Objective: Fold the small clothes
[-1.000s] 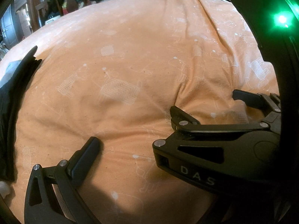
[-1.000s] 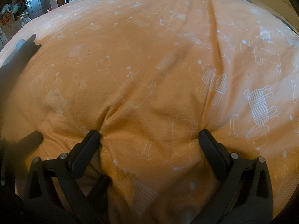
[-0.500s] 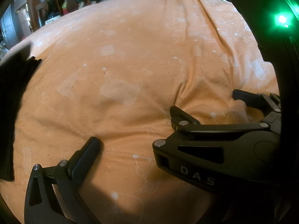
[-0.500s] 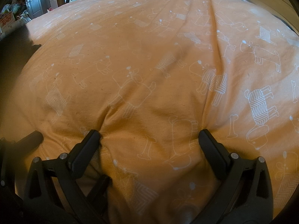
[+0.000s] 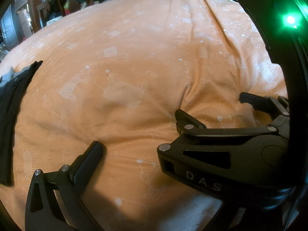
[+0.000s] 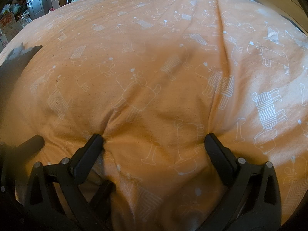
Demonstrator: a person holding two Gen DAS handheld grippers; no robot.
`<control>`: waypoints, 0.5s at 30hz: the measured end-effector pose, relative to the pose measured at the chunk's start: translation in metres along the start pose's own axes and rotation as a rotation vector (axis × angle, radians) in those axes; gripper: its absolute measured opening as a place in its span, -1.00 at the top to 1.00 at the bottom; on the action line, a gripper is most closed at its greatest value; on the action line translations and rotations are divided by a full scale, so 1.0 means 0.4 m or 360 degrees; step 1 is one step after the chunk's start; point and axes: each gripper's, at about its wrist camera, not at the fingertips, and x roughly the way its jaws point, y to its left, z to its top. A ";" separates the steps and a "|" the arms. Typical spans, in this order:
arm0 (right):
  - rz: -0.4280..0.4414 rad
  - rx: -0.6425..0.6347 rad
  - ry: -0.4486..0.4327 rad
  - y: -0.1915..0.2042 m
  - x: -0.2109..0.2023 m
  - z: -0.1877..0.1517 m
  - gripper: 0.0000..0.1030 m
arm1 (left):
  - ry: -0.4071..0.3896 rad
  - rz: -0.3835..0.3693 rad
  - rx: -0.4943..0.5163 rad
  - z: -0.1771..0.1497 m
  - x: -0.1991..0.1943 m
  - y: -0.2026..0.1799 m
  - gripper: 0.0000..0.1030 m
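My tongs: left gripper (image 5: 134,148) and right gripper (image 6: 153,144) both spread wide, empty.
Black garment (image 5: 11,104): soft, limp; I'd pinch its corners.

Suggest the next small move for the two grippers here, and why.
Probably swing the left gripper toward the black folded garment at the left edge of the orange dog-print bedcover. Both it and the right gripper rest open and empty on bare cover, with no other clothing within view.

orange dog-print duvet (image 6: 154,67), cluttered room
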 end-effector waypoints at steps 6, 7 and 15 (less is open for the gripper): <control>0.0012 0.0011 -0.0048 0.002 -0.007 -0.003 -1.00 | 0.0016 -0.0007 -0.0006 0.000 0.005 0.004 -1.00; 0.0007 0.0007 -0.0033 0.002 -0.006 -0.003 -1.00 | 0.0016 -0.0007 -0.0006 0.000 0.005 0.004 -1.00; 0.0001 0.0002 -0.0009 0.001 -0.005 -0.002 -1.00 | 0.0017 -0.0004 -0.0004 -0.001 0.005 0.003 -1.00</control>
